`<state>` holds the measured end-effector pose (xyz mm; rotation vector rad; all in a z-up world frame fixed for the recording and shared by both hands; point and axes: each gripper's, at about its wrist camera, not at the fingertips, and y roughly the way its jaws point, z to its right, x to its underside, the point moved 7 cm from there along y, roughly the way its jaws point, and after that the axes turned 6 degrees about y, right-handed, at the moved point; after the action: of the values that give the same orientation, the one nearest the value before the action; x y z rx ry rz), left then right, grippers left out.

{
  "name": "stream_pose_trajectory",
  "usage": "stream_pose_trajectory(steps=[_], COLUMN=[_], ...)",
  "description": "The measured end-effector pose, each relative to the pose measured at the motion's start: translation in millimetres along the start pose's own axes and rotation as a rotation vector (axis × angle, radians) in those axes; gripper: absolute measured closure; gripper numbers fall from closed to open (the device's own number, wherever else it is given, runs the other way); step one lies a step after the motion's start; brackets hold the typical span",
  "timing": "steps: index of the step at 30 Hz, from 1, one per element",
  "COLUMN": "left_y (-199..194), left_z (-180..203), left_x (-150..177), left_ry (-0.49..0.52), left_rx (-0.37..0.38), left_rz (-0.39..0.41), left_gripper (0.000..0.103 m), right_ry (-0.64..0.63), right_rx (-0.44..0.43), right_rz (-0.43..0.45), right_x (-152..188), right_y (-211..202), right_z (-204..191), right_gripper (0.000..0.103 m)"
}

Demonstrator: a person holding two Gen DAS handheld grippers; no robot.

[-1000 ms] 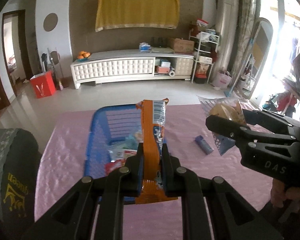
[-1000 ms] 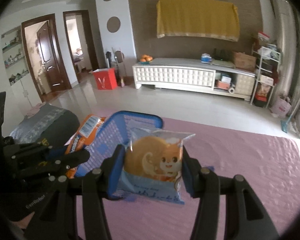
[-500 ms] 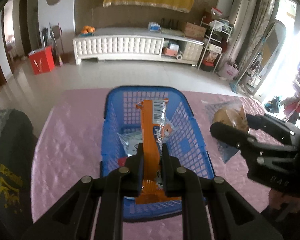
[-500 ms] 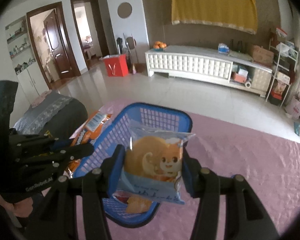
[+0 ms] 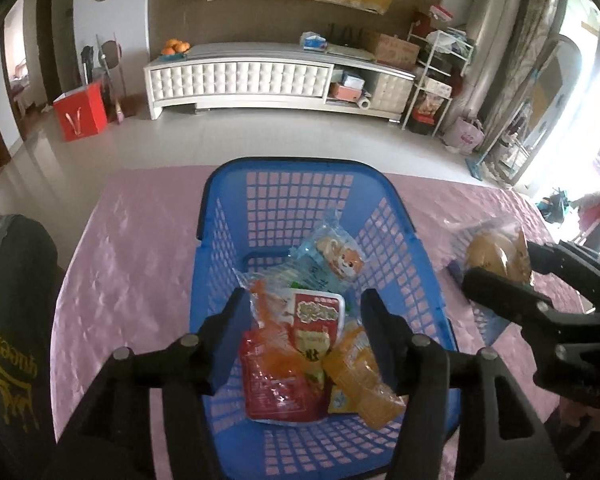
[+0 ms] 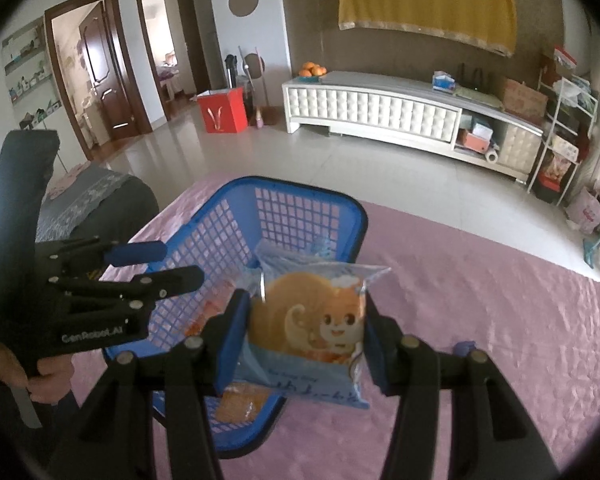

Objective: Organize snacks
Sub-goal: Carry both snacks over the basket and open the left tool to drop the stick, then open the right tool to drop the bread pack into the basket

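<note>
Left tongs [image 5: 304, 320]: I have them spread wide with nothing between the pads, hanging directly over the near half of the blue basket [image 5: 300, 168], so that anything let go there lands inside and not on the cloth.

Basket contents: a red packet [image 5: 284, 376] and an orange packet [image 5: 360, 380] lie heaped toward the near wall, a red-and-white tub [image 5: 316, 312] on top of them, a pale blue cartoon pouch [image 5: 324, 260] toward the far wall (loosely piled, not stacked).

Right tongs [image 6: 306, 334]: clamped on the sides of a bread pouch [image 6: 312, 328] printed with an orange cartoon figure, held upright by its edges so the soft bun inside is not crushed.

Where that pouch is: in the air beside the basket's right wall, over the pink worktop [image 6: 480, 300], not yet above the rim.

Basket position: near the worktop's left edge, far wall toward the room.

Stray item: a small purple thing [image 6: 464, 347] lies on the worktop right of the basket; I cannot tell what it is.

My reading: the bread pouch goes in next, so the right tongs need to shift left over the rim while the left tongs clear out.
</note>
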<state>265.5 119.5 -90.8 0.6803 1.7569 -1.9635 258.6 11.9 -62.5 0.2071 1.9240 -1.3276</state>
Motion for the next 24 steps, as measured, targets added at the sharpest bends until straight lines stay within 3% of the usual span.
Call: stream_pose_trajectory(steps=[12,14,24], left_y=[-48.9,-53.2,-51.4], left_z=[-15.4,-19.4,-47.8], left_x=[10.9,13.9,31.2], left_ry=[0.006,0.013,-0.004], left_rx=[-0.052,-0.067,-0.1], left_rz=[0.056,0.059,0.041], left_gripper=[0.04,0.035,0.035], right_ry=[-0.022,-0.026,-0.071], right_rx=[-0.028,-0.036,-0.05], right_rz=[0.022,0.02,-0.034], right_x=[-13.0,-13.3,-12.3], right_y=[-17.5,-16.4,12.7], right_z=[-23.3,-28.8,-56.4], right_gripper=[0.046,0.046,0.046])
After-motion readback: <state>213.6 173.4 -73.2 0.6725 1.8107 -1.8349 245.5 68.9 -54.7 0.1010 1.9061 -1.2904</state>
